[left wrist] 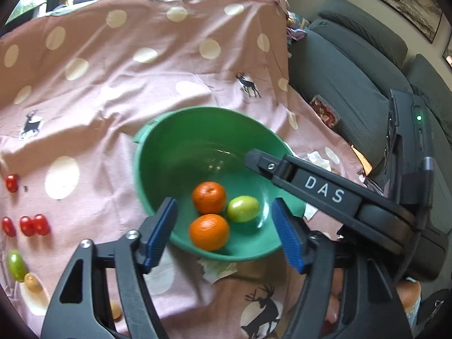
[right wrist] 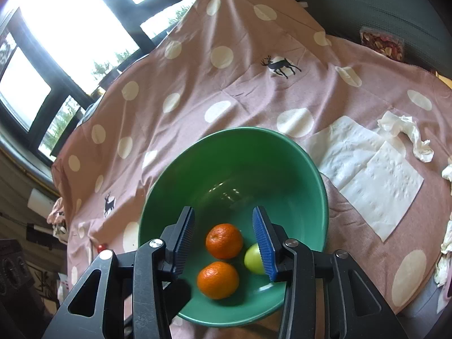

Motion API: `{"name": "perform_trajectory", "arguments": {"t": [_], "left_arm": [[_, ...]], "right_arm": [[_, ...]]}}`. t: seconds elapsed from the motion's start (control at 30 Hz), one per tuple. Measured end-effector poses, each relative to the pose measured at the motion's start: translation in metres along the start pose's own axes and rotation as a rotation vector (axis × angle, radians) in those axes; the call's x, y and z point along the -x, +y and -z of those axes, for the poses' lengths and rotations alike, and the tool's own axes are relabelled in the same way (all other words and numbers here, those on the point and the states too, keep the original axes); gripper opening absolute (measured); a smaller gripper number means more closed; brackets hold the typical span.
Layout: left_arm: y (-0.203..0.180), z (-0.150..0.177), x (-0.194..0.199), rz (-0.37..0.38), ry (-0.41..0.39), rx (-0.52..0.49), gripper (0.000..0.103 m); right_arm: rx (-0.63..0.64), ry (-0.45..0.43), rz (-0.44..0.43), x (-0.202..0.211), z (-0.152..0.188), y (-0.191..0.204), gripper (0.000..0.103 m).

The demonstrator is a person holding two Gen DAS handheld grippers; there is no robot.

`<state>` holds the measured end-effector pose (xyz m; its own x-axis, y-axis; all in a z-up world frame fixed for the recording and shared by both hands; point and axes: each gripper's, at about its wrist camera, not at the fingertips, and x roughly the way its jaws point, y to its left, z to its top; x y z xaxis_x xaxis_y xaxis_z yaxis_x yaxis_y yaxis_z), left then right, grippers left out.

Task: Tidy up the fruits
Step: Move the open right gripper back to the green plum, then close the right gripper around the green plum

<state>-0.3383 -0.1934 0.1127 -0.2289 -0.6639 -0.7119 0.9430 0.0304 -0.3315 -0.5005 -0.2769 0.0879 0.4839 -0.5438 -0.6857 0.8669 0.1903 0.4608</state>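
- Green bowl (left wrist: 197,147) sits on the pink polka-dot cloth (left wrist: 113,65) covering the tabletop.
- Bowl contents: two mandarins (one (left wrist: 209,197), one (left wrist: 209,232)) touching each other, plus a green fruit (left wrist: 243,208) just beside them, all on the near side of the bowl floor.
- Left hand-held gripper (left wrist: 226,236): jaws spread wide over the near rim, nothing between the pads; mandarins lie below the gap (no contact visible).
- Right hand-held gripper (right wrist: 226,243): jaws partly apart above the bowl, empty; its right pad overlaps the green fruit in view, contact unclear.
- The right unit's arm, marked "DAS", also crosses the bowl's right rim in the left wrist view.
- Still on the cloth, left of the bowl: red cherry tomatoes (left wrist: 34,224), a green one (left wrist: 16,265), a yellowish one (left wrist: 32,282).
- White paper napkins (right wrist: 373,175) lie right of the bowl.
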Motion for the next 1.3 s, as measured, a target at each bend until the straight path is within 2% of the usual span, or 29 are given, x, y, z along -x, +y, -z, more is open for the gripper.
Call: {"name": "perform_trajectory", "arguments": {"t": [0.1,0.17,0.3,0.4,0.57,0.63,0.7,0.83,1.0,1.17,1.3], "left_arm": [[0.013,0.005,0.020,-0.057,-0.032,0.021,0.076],[0.026,0.009,0.034,-0.102,-0.054,0.042,0.077],[0.062,0.020,0.063,-0.205,-0.104,0.134,0.078],[0.099,0.033,0.085,-0.287,-0.148,0.234,0.085],[0.161,0.059,0.108,-0.445,-0.189,0.409,0.086],[0.184,0.069,0.112,-0.514,-0.182,0.461,0.086],[0.204,0.077,0.118,-0.549,-0.183,0.509,0.085],[0.230,0.090,0.127,-0.592,-0.190,0.604,0.085],[0.245,0.097,0.129,-0.570,-0.191,0.662,0.084],[0.254,0.101,0.135,-0.597,-0.196,0.692,0.082],[0.263,0.106,0.140,-0.568,-0.214,0.741,0.080]], "right_arm": [[0.020,-0.010,-0.001,0.002,0.000,0.006,0.052],[0.034,-0.017,-0.006,0.004,0.002,0.011,0.060],[0.077,-0.021,-0.019,0.006,0.005,0.026,0.065],[0.128,-0.010,-0.044,0.005,0.010,0.043,0.066],[0.242,0.029,-0.152,0.002,0.024,0.082,0.066],[0.274,0.071,-0.230,-0.005,0.032,0.100,0.066],[0.313,0.122,-0.285,-0.015,0.044,0.120,0.066],[0.407,0.224,-0.324,-0.040,0.077,0.159,0.066],[0.488,0.363,-0.401,-0.071,0.117,0.198,0.064],[0.498,0.475,-0.406,-0.104,0.142,0.221,0.043],[0.471,0.556,-0.444,-0.118,0.153,0.228,0.041]]}}
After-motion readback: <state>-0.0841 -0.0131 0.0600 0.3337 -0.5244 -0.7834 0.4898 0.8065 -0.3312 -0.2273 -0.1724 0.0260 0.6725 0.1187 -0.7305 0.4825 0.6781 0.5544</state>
